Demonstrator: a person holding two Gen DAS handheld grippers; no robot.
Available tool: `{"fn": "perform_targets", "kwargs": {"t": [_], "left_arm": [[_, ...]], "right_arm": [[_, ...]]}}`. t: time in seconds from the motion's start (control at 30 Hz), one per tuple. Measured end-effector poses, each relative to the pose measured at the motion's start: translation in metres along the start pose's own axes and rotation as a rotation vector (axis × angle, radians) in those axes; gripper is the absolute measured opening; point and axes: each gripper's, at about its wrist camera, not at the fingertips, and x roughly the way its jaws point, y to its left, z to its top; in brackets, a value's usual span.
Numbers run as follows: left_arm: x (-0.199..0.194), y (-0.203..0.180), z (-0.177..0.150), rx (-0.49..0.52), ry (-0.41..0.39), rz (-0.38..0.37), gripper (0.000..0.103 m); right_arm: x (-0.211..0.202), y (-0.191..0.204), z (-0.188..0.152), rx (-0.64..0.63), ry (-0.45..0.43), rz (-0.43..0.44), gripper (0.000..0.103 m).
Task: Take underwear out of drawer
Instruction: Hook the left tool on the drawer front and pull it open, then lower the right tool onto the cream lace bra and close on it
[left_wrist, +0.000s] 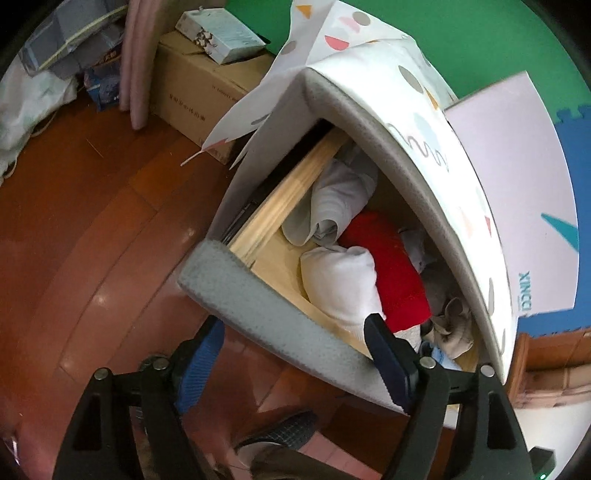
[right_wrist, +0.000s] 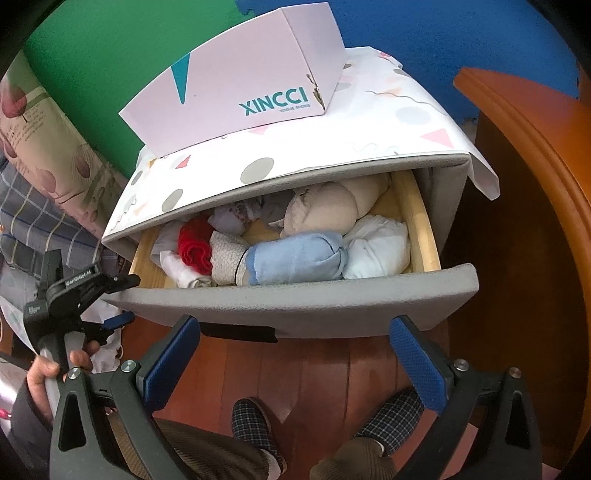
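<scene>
Left wrist view: left gripper (left_wrist: 295, 354) wide open, empty, straddling the grey padded drawer front (left_wrist: 266, 314); rolled white underwear (left_wrist: 341, 280) lies inside; risk: snagging the neighbouring red bundle (left_wrist: 384, 266). Right wrist view: right gripper (right_wrist: 291, 360) open, empty, before the drawer; reddish wooden floor (right_wrist: 325, 365), green wall (right_wrist: 110, 74).

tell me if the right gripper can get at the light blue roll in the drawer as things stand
Probably yes. The drawer is pulled out, and the light blue roll lies on top near its front with nothing over it. The right gripper hangs open in front of it, empty.
</scene>
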Motion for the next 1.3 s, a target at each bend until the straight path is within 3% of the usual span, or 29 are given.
{"fn": "perform_targets", "kwargs": {"t": [0.37,0.53,0.77,1.0,1.3], "left_arm": [[-0.016,0.01,-0.029,0.108,0.037,0.111,0.089],[-0.021,0.014,-0.036,0.122,0.061,0.121,0.09],[-0.027,0.015,-0.044,0.128,0.075,0.127,0.09],[-0.03,0.013,-0.044,0.139,0.064,0.154,0.091],[-0.028,0.011,-0.04,0.13,0.069,0.154,0.09]], "right_arm": [[-0.001,0.001,0.002,-0.005,-0.001,-0.017,0.102],[-0.001,0.002,0.004,-0.029,0.032,-0.041,0.102],[0.003,0.009,0.014,-0.104,0.143,-0.099,0.102],[0.016,-0.002,0.032,0.008,0.237,-0.069,0.102],[0.071,0.003,0.037,0.034,0.355,-0.127,0.099]]}}
